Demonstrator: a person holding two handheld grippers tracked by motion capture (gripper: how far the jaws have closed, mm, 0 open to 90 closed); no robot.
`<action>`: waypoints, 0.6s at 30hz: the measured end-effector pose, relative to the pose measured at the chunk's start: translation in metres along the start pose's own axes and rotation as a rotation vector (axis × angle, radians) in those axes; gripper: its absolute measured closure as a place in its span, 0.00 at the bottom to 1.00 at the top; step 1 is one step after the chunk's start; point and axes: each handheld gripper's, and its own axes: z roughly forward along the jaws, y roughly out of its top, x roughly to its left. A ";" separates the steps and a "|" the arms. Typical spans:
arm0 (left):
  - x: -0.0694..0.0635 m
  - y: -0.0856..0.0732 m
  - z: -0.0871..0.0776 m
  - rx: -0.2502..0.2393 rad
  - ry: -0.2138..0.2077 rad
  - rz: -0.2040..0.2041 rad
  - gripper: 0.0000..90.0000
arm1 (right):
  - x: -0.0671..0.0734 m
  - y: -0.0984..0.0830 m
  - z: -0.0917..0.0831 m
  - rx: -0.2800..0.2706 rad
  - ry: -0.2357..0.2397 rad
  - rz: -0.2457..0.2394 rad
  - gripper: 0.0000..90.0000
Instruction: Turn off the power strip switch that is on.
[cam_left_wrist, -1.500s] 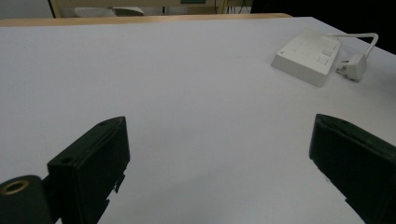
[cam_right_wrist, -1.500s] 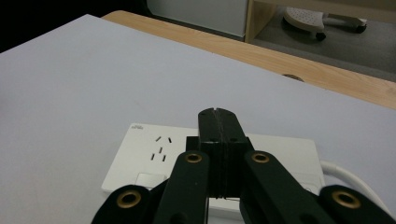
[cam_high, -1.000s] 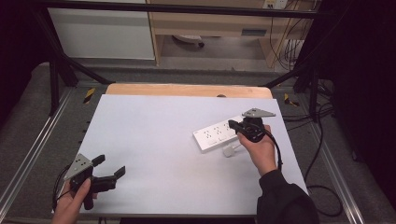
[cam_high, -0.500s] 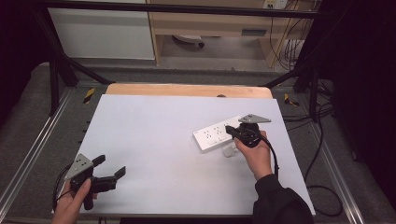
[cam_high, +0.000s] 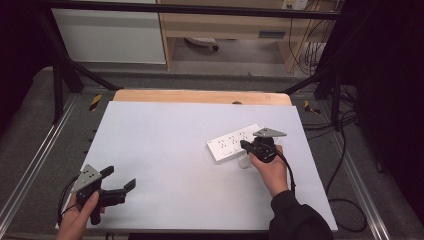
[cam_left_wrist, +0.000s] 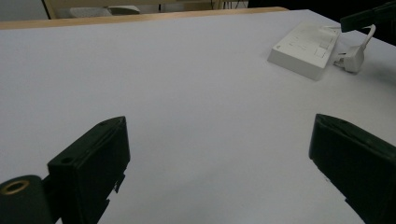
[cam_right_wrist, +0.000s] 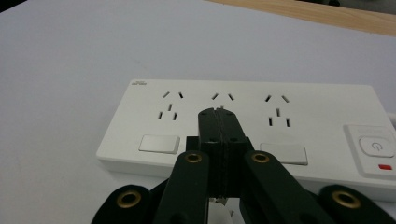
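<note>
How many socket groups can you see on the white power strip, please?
3 on the power strip: a left group, a middle group partly behind the shut right tongs, and a right group beside the switch.

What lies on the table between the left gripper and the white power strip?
Nothing: in the high view, bare white tabletop separates the left gripper from the power strip.

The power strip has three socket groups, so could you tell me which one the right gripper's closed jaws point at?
The middle socket group; right gripper tips sit just below it.
</note>
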 end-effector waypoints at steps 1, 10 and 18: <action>0.000 0.000 0.000 0.000 -0.001 0.000 0.06 | 0.000 -0.001 0.002 0.000 -0.001 -0.001 1.00; -0.001 0.001 0.000 -0.005 -0.015 0.002 0.06 | 0.005 -0.002 0.017 0.031 -0.018 -0.024 1.00; -0.001 0.000 0.001 0.003 -0.015 0.001 0.06 | 0.006 -0.004 0.023 0.030 -0.036 -0.026 1.00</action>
